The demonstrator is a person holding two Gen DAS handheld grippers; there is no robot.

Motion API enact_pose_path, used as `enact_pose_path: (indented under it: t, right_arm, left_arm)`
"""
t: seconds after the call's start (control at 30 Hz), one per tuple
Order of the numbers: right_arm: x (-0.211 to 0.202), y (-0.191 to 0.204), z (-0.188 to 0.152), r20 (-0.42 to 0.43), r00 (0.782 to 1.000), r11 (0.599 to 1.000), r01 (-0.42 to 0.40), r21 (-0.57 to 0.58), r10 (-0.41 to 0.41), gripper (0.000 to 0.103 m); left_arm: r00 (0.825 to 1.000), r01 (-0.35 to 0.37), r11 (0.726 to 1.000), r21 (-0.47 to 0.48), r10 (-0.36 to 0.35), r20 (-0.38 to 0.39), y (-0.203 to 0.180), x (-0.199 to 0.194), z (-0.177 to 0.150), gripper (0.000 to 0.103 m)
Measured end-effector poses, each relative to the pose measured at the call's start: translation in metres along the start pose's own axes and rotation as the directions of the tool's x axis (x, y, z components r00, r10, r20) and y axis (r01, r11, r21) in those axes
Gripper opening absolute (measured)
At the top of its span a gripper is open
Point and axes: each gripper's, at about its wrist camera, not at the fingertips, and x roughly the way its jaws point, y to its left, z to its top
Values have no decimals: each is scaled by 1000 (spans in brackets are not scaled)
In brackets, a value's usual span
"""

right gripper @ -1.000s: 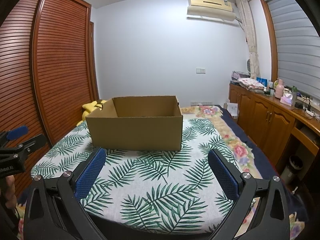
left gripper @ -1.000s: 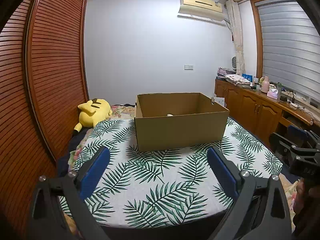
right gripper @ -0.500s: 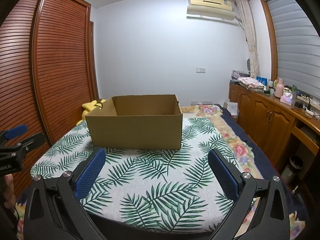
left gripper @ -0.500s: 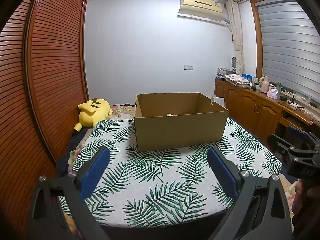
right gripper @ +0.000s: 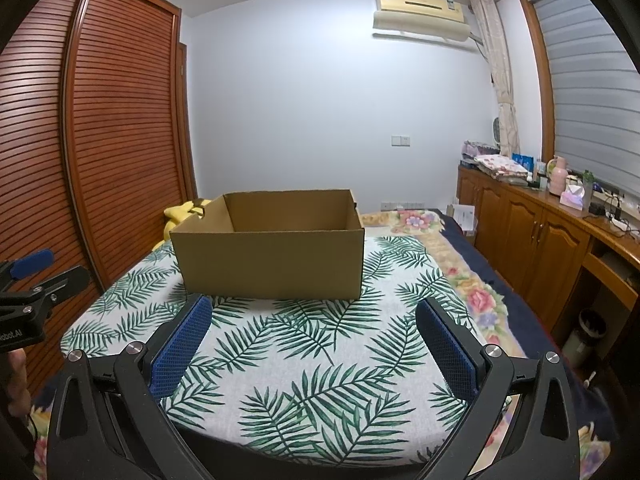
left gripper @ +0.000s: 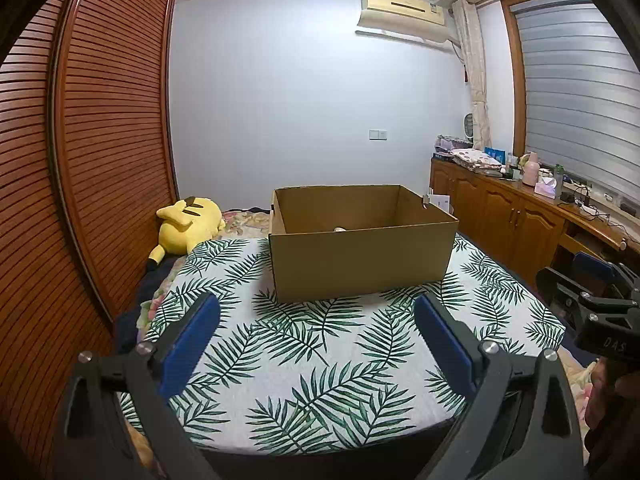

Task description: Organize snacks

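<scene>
Left wrist view is basically the same shot as 1 second ago, nothing on the bed has budged. The left gripper hangs over the near end of the palm-leaf bedspread, its 2 blue-padded fingers spread wide with nothing between them. The open cardboard box sits on the bedspread further back, well apart from the fingertips, and a small pale thing just peeks over its front wall, too little showing to say what snack it is. The yellow plush toy lies off to the box's left by the slatted wardrobe. The right gripper pokes in at the right edge, maybe a hair lower in the shot than before.

Right wrist view, same deal: right gripper wide open and empty, box just past the fingertips, not touching. The left gripper shows at the left edge, held about where it was.
</scene>
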Motion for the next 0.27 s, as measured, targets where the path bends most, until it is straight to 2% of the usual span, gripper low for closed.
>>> enact_pose_path:
  t: [0.27]
  right_arm:
    - [0, 0, 0, 1, 1000, 1000, -2, 1, 2, 103]
  left_arm:
    - [1000, 0, 1000, -1, 0, 0, 0, 0, 0, 99]
